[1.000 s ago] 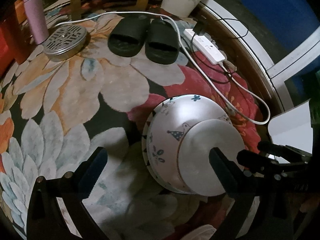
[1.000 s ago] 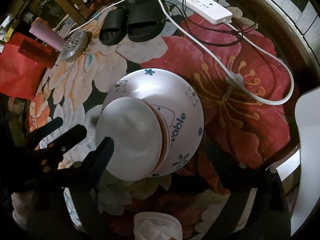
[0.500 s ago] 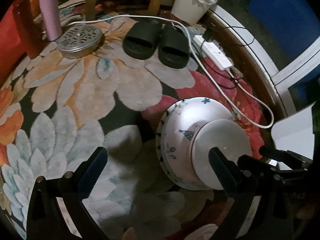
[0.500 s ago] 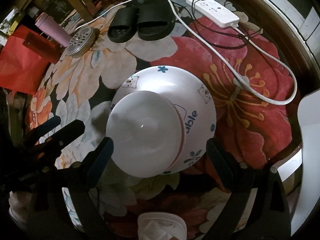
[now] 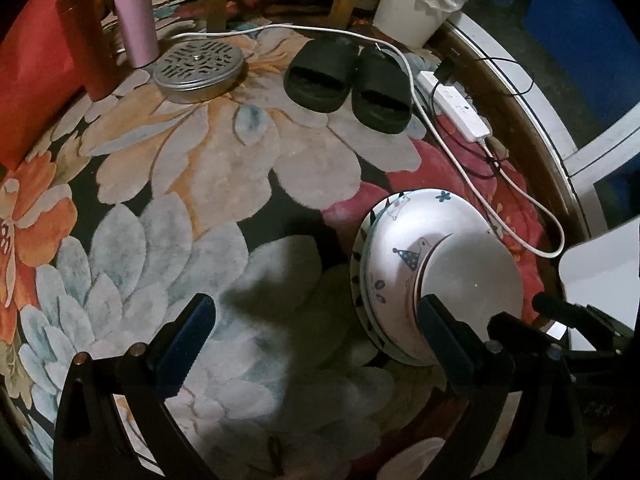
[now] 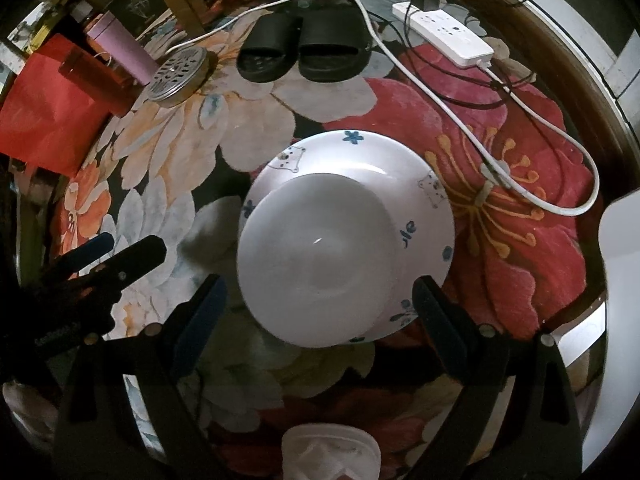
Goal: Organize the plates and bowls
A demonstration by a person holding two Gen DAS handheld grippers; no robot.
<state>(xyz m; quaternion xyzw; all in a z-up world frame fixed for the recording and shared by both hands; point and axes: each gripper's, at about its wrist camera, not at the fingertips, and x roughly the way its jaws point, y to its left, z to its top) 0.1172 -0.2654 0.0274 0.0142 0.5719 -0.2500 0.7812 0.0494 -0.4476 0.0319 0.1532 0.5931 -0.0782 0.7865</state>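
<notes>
A stack of dishes stands on the floral rug: a plain white bowl (image 6: 320, 256) sits inside a larger white bowl with blue cartoon prints (image 6: 424, 200), on a patterned plate whose rim (image 5: 356, 280) shows in the left wrist view. The plain bowl (image 5: 472, 276) and printed bowl (image 5: 396, 236) show at the right in the left wrist view. My right gripper (image 6: 316, 312) is open, its fingers either side of the stack's near edge, above it. My left gripper (image 5: 312, 328) is open and empty, left of the stack; its right finger (image 5: 440, 328) overlaps the stack's edge.
Black slippers (image 5: 348, 76), a round metal perforated lid (image 5: 200, 66), a pink tumbler (image 5: 134, 12) and a red object (image 5: 32, 64) lie at the rug's far side. A white power strip (image 6: 444, 36) and cable (image 6: 520, 188) run right of the stack. A white bucket (image 5: 416, 4) stands at the back.
Both grippers have pulled back and risen from the stack. The plain white bowl now sits level and centred in the printed bowl; it leaned left before.
</notes>
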